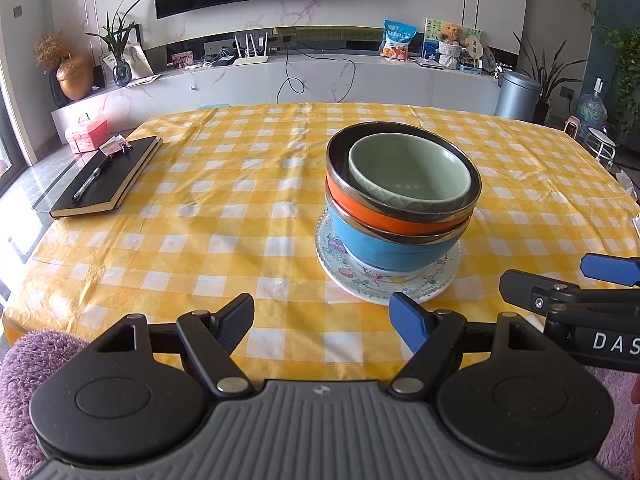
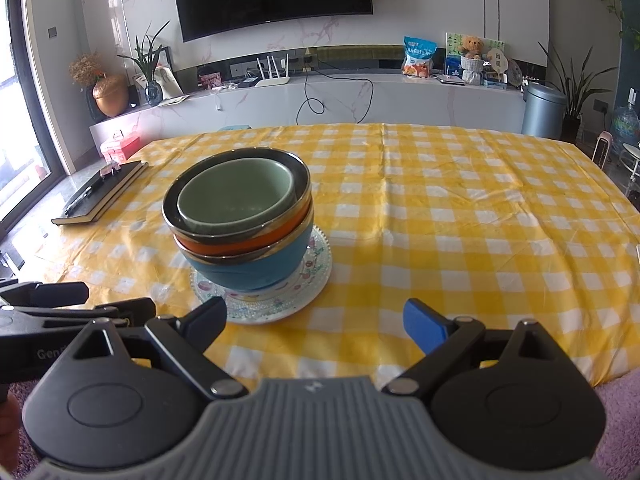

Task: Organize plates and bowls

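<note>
While the black notebook (image 1: 108, 176) with a pen lies at the checked yellow tablecloth's (image 1: 224, 184) left edge, glossy bowls nest: green bowl (image 1: 408, 174) in orange bowl (image 1: 372, 212) in blue bowl (image 1: 384, 246), on a beaded floral plate (image 1: 432, 284). The left gripper (image 1: 322, 318) and right gripper (image 2: 316, 320), marked "DAS", gape empty near the cloth's front edge.

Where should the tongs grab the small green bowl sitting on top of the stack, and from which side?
Grip the green bowl by its rim, coming from above with one finger inside and one outside. It sits nested in the orange bowl, so its lower wall is hidden, and only the rim stands clear. The near edge, facing the open left tongs, shows the most exposed wall. This is likely the easiest approach.
</note>
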Demonstrator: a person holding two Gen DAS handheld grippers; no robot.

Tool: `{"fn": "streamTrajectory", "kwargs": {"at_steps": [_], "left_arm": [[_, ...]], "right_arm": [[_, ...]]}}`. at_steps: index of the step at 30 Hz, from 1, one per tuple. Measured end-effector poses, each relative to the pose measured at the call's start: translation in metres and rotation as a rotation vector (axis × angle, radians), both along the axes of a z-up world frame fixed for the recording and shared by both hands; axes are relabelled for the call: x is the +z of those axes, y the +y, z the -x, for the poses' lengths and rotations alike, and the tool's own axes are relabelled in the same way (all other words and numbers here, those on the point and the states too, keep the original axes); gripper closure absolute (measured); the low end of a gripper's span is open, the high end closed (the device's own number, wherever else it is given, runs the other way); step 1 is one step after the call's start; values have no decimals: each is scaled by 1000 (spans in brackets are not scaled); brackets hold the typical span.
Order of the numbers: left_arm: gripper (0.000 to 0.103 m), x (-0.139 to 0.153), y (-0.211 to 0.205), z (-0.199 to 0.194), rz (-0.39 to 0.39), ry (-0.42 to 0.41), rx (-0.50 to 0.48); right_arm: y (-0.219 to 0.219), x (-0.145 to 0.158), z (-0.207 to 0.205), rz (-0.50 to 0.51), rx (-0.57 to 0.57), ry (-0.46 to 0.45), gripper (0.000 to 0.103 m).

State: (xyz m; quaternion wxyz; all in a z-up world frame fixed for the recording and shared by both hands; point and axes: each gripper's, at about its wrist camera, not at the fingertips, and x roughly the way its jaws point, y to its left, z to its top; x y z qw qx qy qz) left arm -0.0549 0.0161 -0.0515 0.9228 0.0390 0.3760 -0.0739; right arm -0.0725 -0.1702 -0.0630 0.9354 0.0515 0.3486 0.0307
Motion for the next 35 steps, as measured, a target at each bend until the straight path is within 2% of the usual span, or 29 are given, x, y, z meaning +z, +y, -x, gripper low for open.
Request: {"fn": "streamTrajectory", "kwargs": {"at_steps": [35], "left_arm": [[13, 1, -2, -2, -12, -14, -13]], "right_arm": [[1, 0, 0, -2, 5, 5, 10]]}}
